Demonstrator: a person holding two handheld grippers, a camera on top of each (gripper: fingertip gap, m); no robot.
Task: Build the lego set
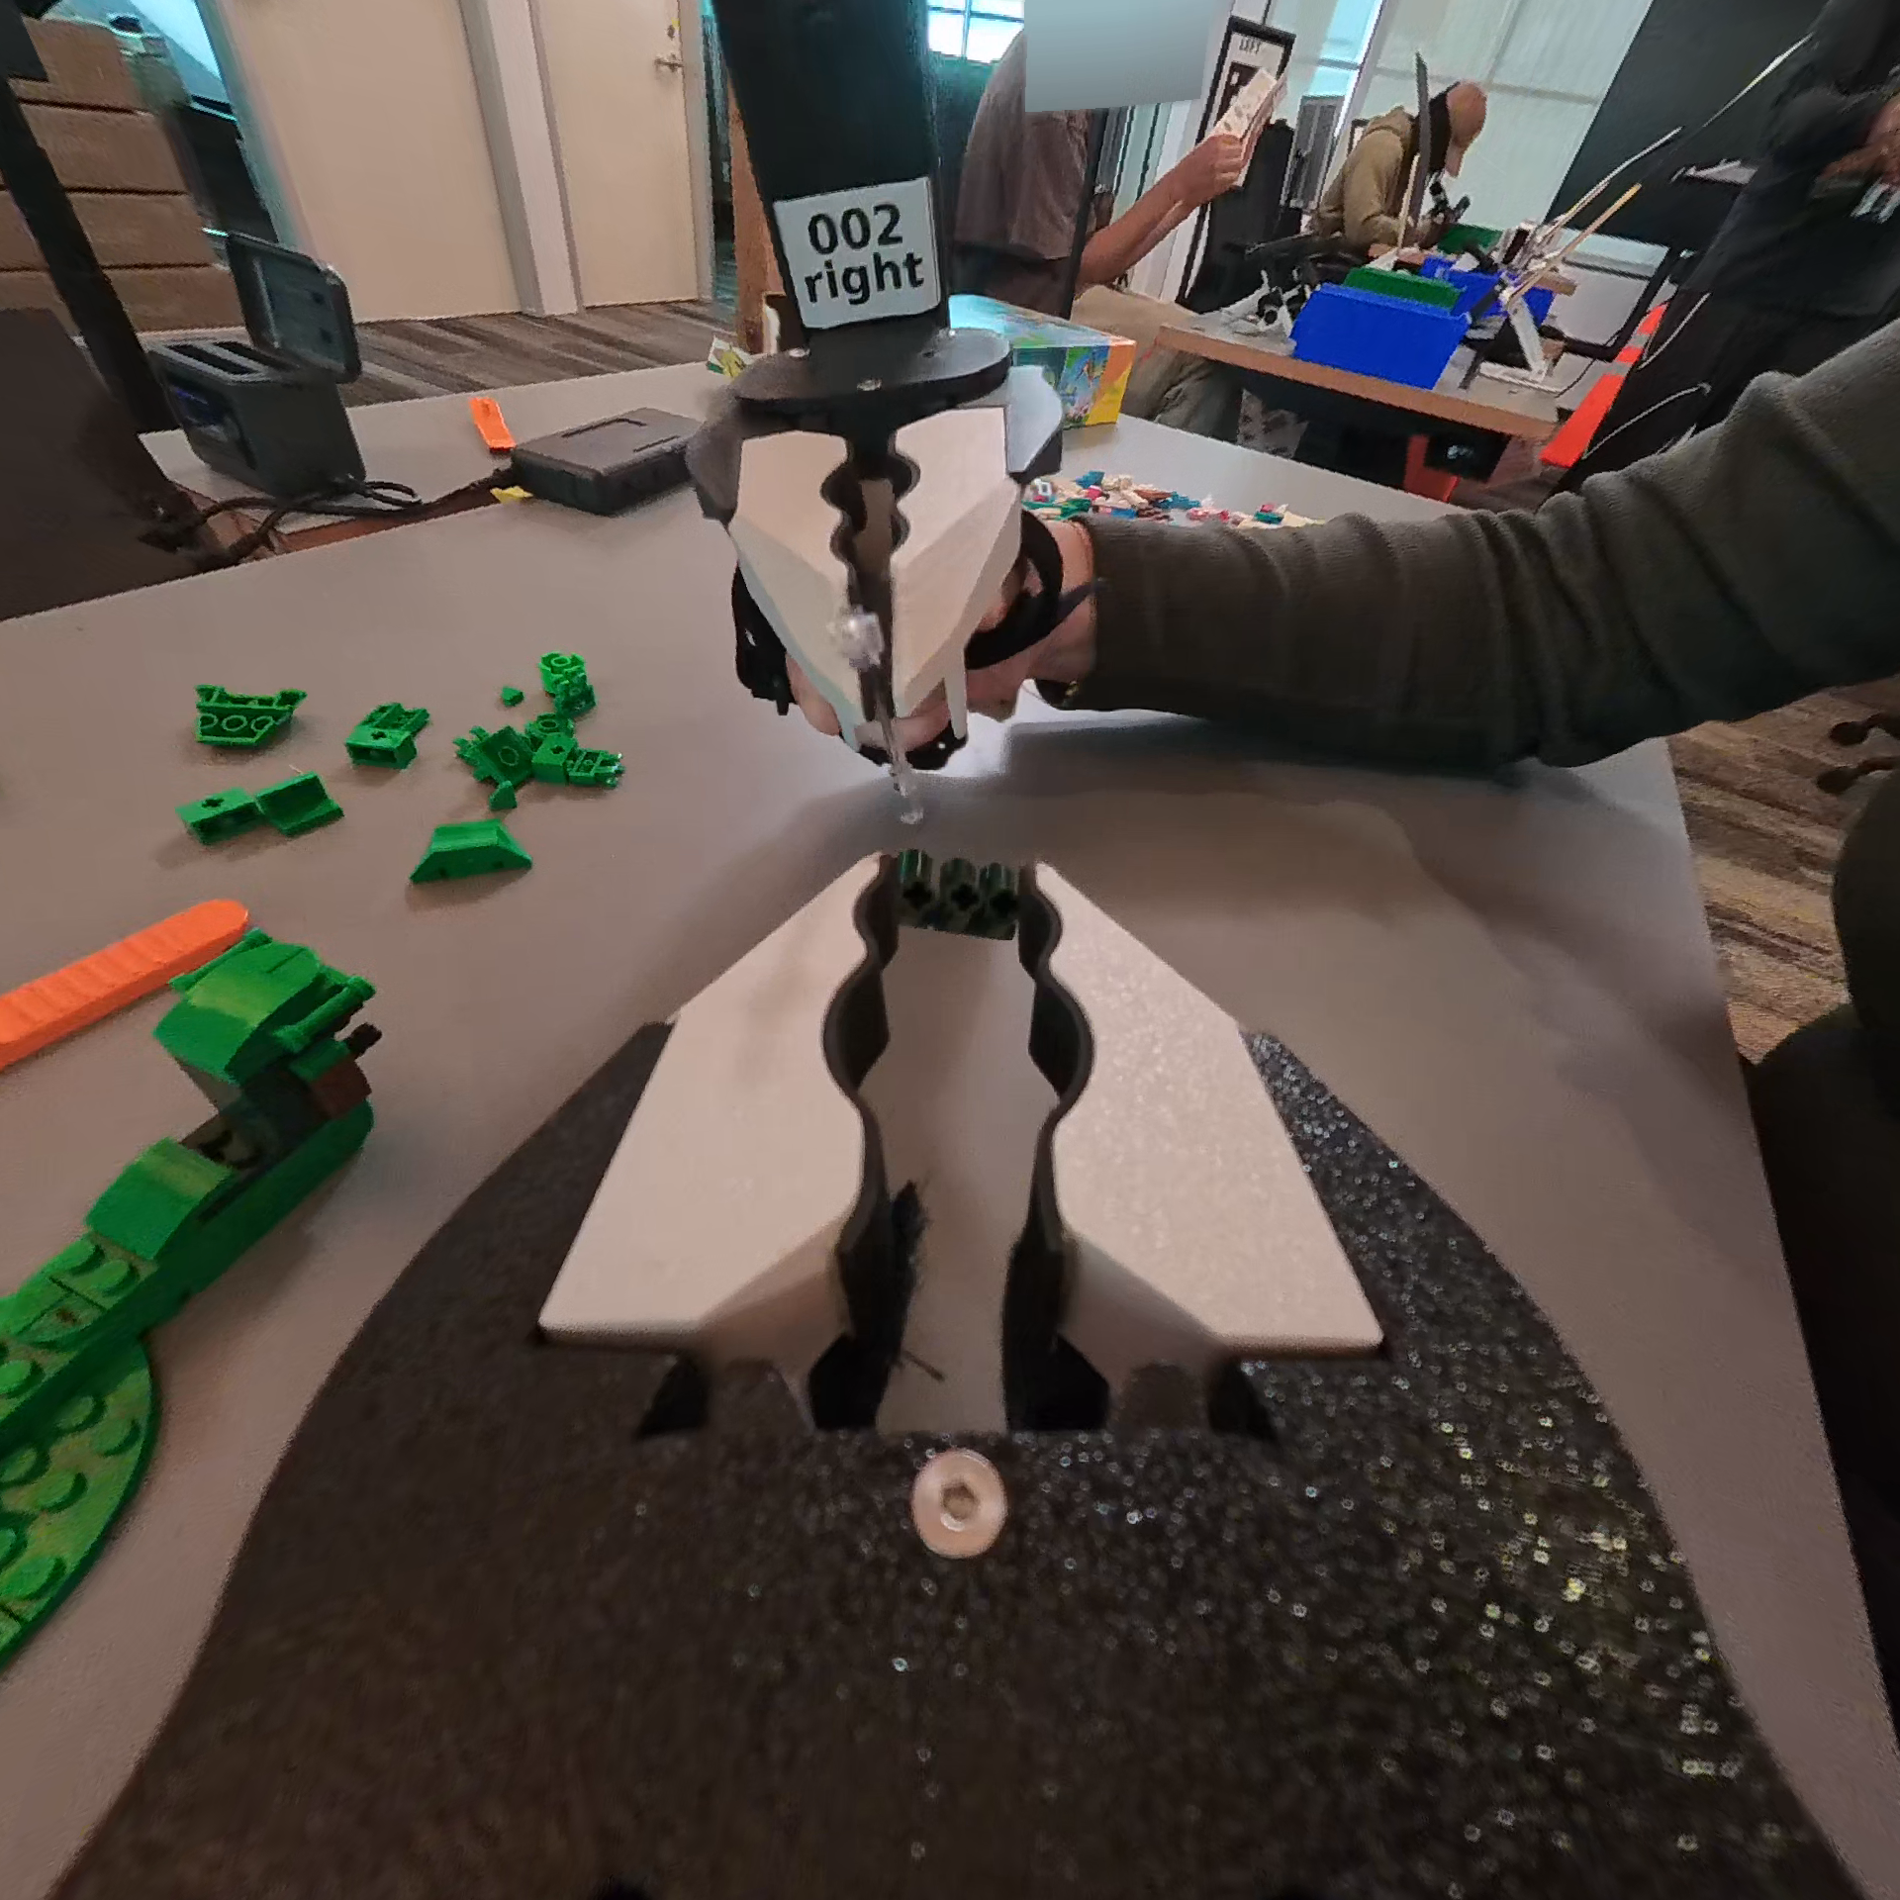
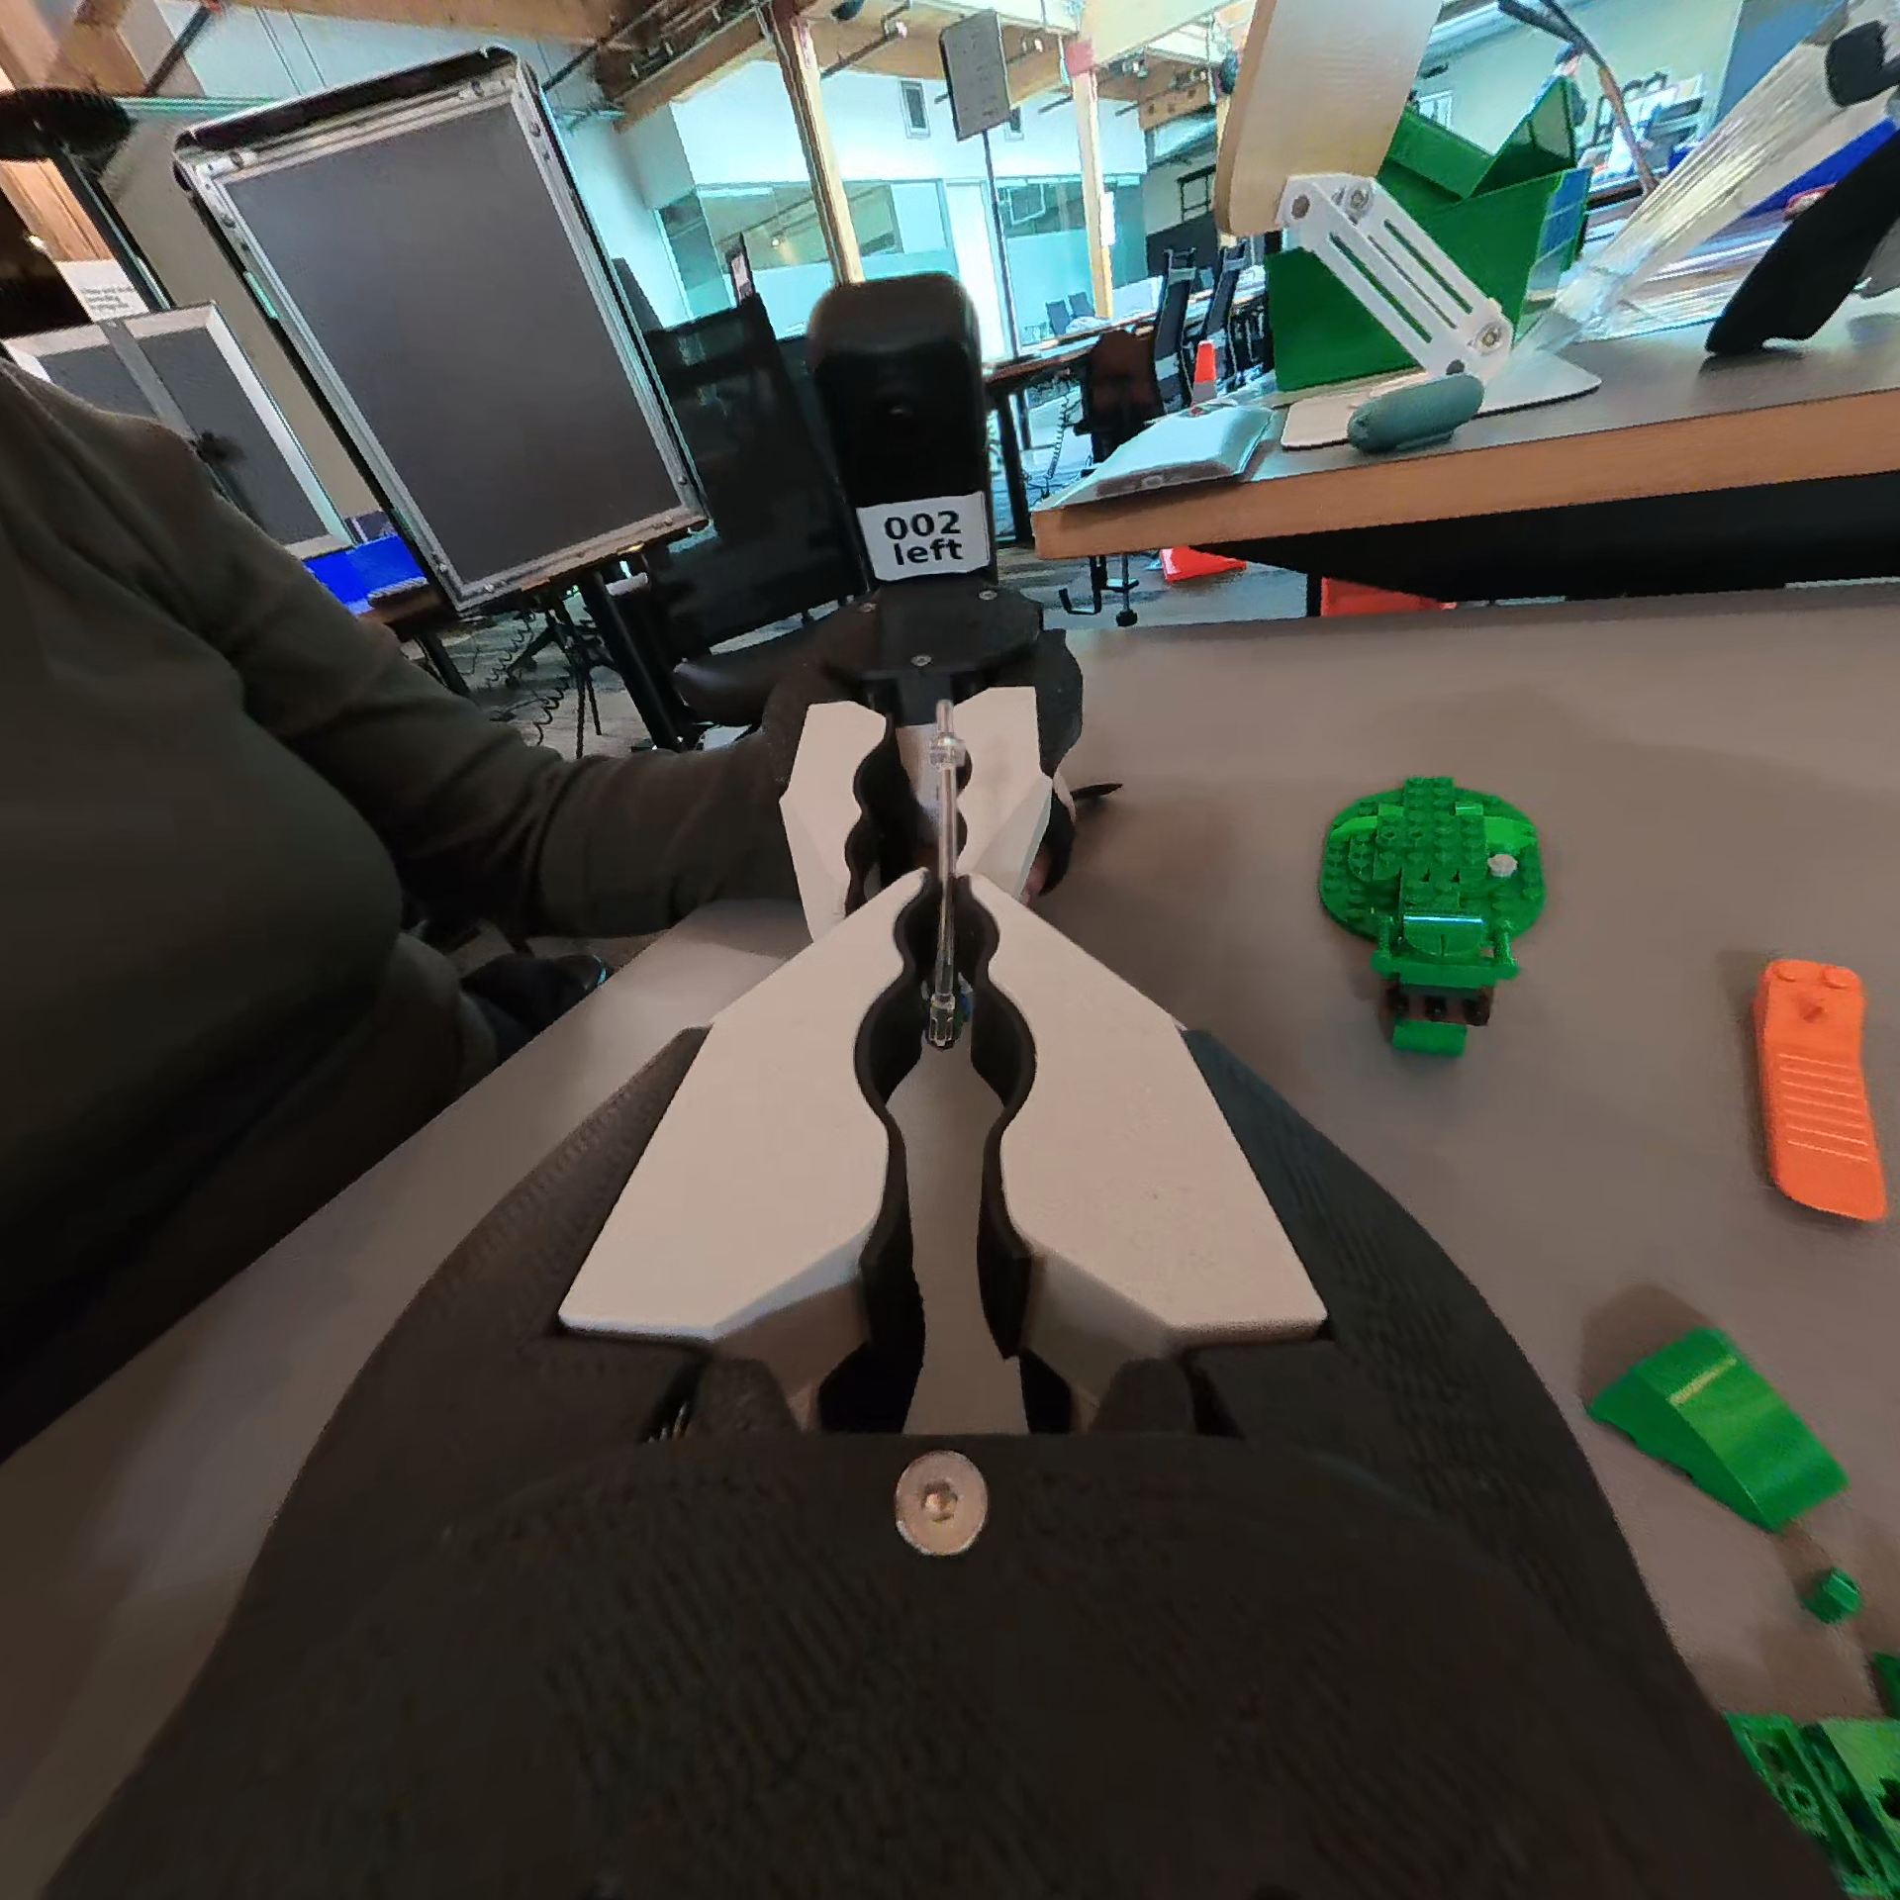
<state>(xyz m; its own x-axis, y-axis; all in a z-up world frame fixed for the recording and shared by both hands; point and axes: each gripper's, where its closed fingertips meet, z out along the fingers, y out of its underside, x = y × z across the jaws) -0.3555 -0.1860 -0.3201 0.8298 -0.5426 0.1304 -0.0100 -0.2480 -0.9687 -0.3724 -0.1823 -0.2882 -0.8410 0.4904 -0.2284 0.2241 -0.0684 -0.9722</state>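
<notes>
Lego rod [image 1: 874,668], a thin clear stick with a small collar near its upper end, was pinched between the pressed-together fingers of the right gripper [image 1: 892,735]. Its tip poked out below them, just above the table [image 1: 1337,925] near the middle. Facing it, the left gripper [image 1: 951,889] clamped a small dark green block [image 1: 956,892] with a row of holes in the face turned toward the rod.

Seen from the right wrist, the rod [image 2: 944,874] ran straight out along that gripper's [image 2: 944,910] own line, its long axis pointing at the left gripper [image 2: 915,833] opposite. From the left wrist it slanted steeply down toward the block, collar end up, tip end down and toward the holes.

The step seemed to be seating the rod in one of those holes. To do it well, I judged, the tip would want lining up with a single hole first, the rod's axis brought square to the block's face, then pushed gently along that axis. Any sideways lean could bend so thin a piece or let it slip in the fingers. The block should be held dead steady.

Off toward the table's left edge sat the half-built green model [image 1: 206,1131], loose green bricks [image 1: 494,761] and an orange separator [image 1: 113,977], untouched.
</notes>
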